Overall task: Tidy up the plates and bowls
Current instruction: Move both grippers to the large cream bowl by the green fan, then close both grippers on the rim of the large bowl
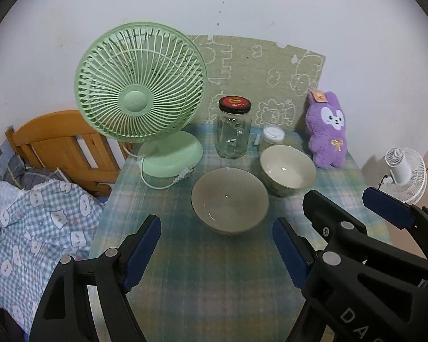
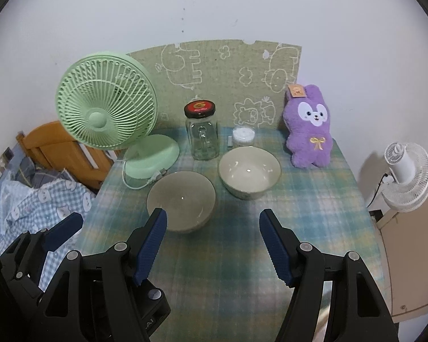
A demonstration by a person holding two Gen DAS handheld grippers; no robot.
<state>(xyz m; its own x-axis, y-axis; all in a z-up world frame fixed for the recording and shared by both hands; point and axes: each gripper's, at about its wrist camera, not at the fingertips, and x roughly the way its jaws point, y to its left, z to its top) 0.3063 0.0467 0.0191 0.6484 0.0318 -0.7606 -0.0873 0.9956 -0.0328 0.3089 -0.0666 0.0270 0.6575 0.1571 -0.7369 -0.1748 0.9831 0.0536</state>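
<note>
- Left gripper (image 1: 216,252) at 6 o'clock, jaws apart and empty; right gripper (image 2: 212,246) likewise spread, nothing between its pads
- Grey bowl (image 1: 229,199) on the plaid bench (image 1: 214,279), just beyond the left gripper; empty
- Cream bowl (image 1: 287,169) beside it at 2 o'clock; empty
- Glass jar (image 1: 233,131) behind at 12 o'clock, lid on, clear; small white tub (image 1: 272,139) at 1 o'clock, contents unclear

Lid label on the glass jar (image 1: 233,131) too small to read. Small white-lidded container (image 1: 273,139) partly hidden behind the pale bowl (image 1: 287,169). Grey bowl (image 2: 181,199) near rim covered by a right gripper finger (image 2: 151,249). Bedding (image 1: 34,222) and white fan (image 2: 407,176) cut off at frame edges. Wall mat (image 1: 259,77) bottom hidden.
</note>
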